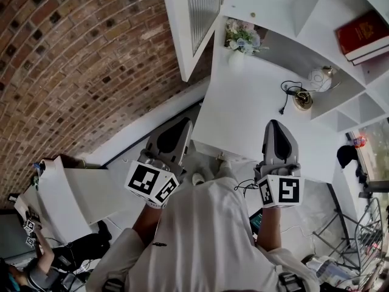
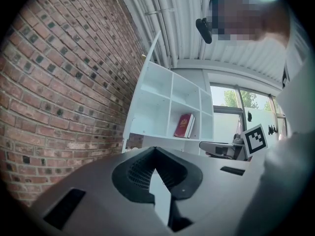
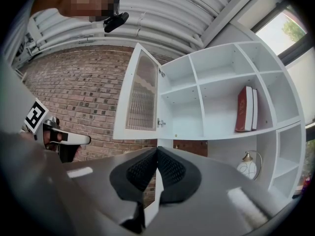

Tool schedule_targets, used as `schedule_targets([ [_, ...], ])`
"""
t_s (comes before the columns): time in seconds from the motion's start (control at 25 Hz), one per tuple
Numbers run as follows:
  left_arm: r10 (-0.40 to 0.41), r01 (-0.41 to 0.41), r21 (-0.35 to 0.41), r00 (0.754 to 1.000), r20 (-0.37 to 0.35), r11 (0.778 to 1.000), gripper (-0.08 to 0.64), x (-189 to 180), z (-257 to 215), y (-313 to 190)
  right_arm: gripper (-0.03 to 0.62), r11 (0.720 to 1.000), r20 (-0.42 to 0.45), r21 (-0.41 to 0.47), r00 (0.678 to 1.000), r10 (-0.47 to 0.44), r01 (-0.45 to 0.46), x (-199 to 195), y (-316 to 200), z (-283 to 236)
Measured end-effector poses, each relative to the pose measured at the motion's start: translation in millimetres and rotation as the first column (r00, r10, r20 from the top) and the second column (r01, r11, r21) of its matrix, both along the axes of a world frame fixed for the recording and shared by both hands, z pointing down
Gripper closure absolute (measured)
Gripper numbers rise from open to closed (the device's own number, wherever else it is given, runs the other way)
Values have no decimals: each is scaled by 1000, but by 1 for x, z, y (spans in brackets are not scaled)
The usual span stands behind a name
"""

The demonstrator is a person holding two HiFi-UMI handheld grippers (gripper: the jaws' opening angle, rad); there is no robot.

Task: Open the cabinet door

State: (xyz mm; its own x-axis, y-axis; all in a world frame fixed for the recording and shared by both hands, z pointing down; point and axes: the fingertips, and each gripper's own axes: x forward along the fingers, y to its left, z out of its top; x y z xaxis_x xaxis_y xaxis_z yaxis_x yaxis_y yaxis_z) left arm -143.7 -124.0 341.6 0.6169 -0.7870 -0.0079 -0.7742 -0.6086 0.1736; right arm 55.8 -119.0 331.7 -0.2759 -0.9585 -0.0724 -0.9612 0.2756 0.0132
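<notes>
The white cabinet door [image 1: 197, 17] with a ribbed glass panel stands swung open, away from the shelf unit [image 1: 285, 17]. In the right gripper view the door [image 3: 140, 95] hangs left of the open compartments, a small metal knob [image 3: 160, 123] at its lower edge. My left gripper [image 1: 182, 126] and right gripper [image 1: 275, 126] are held level near my body, well short of the door and touching nothing. The left gripper [image 2: 155, 150] has its jaws together with nothing between them. The right gripper [image 3: 157, 149] is likewise shut and empty.
A red book [image 1: 363, 35] leans on a shelf. A flower vase [image 1: 242, 38] and a small lamp [image 1: 304, 96] with a cable sit on the lower ledge. A brick wall [image 1: 79, 59] runs along the left. A white table [image 1: 67, 193] stands at lower left.
</notes>
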Motion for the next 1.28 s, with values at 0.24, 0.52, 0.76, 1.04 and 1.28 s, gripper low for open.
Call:
schedule_targets([
  [0.24,1,-1,-9,1000,-2,1000,551,-2,2,-1,581,1000,-10,-2,1000,-9,9,-4,2,-2],
  [0.52,11,-11,-11,1000,-4,1000,551,3,4,-4,581,1000,-20,5,1000,-13,13,-3,0,-5],
  [0.76,12,-12,-14,1000,-6,1000,551,2,4,-6,581,1000,-25,1,999,-28,28,-8,-1,-5],
  [1.04,7,-7,-20,1000,-13,1000,551,1,7,-9,581,999,-29,-6,999,-37,37,-12,-3,-5],
  [1.28,15,-15,-20,1000,-11,1000,551,0,6,-15,581,999,-35,1,998,-47,47,-16,-6,-8],
])
